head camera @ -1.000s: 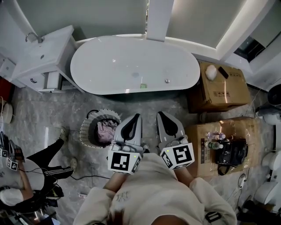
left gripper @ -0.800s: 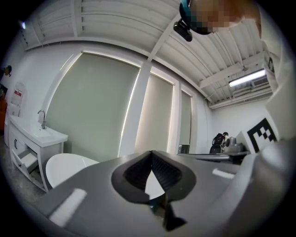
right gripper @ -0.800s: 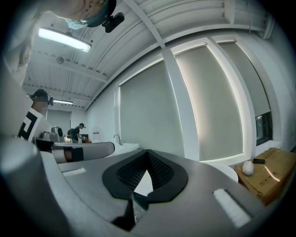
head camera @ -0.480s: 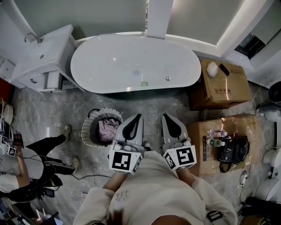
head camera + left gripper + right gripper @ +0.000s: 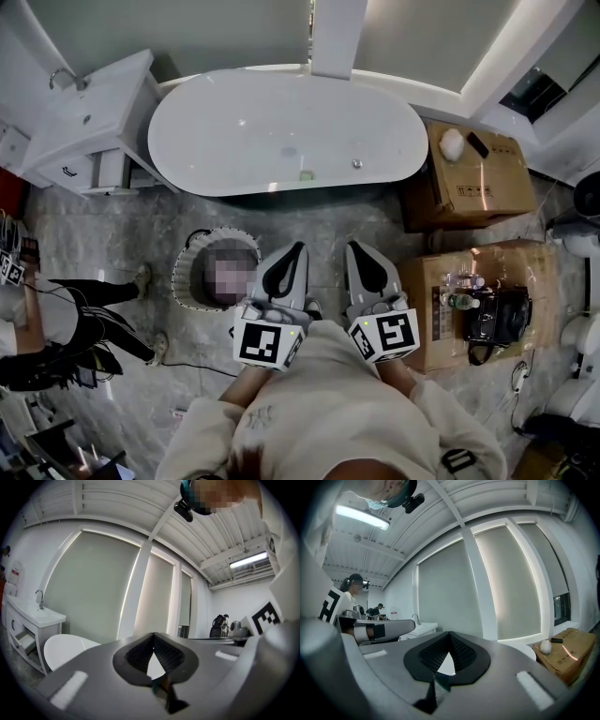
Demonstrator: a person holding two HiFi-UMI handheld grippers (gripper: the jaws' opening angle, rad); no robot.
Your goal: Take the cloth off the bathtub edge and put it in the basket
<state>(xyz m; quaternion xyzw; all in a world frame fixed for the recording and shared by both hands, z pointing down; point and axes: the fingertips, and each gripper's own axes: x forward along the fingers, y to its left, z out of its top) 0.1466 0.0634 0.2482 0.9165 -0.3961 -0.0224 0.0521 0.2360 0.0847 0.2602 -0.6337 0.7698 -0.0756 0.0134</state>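
Left gripper [image 5: 296,247] and right gripper [image 5: 352,246]: jaws together, empty. Side by side right of basket [image 5: 180,277], facing tub [image 5: 281,131].

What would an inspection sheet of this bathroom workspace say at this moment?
Surface: grey stone floor.
Job's things: no cloth seen on the white bathtub's edge; basket stands on the floor, contents masked.
Clutter: cardboard box beside the tub; second box bearing a black bag; small green item on the tub's near rim.
Grippers: left gripper and right gripper both shut, empty, side by side.
Cables: dark cable on the floor.
Surroundings: white sink cabinet, window blinds, a person at left.
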